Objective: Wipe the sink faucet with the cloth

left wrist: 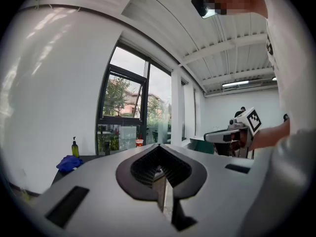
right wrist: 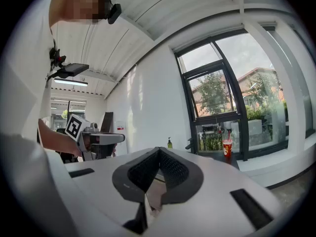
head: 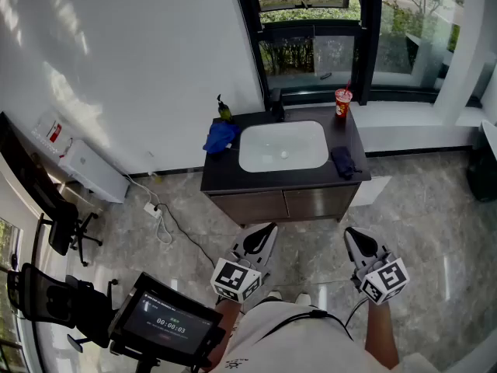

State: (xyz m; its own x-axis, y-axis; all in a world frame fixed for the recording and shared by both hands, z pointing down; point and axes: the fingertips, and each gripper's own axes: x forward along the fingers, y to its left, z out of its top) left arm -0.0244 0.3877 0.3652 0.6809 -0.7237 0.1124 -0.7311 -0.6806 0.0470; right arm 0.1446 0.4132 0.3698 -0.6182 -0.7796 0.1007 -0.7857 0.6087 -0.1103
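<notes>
Far left, office chairs (head: 58, 231) stand along the wall. A screen (head: 167, 321) on a stand sits near, at the lower left. A power strip (head: 152, 208) with its cable lies on the floor (head: 435, 208) just left of the cabinet.

The cabinet's dark surface (head: 233, 179) carries a white sink (head: 264, 152). The blue cloth (head: 220, 137) lies bunched on the left part of the surface, just beside the sink's left rim. A green soap bottle (head: 224, 111) stands upright just behind it. The dark faucet (head: 276, 103) rises at the sink's far edge, about the middle, in front of the window (head: 311, 49). Nothing touches it.

Near, well apart from the cabinet, the left gripper (head: 264, 230) is held over the floor and points toward the sink. Its jaws are pressed together with nothing between them.

Right of the sink a dark cloth (head: 342, 162) lies crumpled on the surface. A red cup (head: 342, 102) stands upright at the far right corner.

The right gripper (head: 353, 235) is held beside the left one, apart from it and aimed the same way. Its jaws are also pressed together and empty.
</notes>
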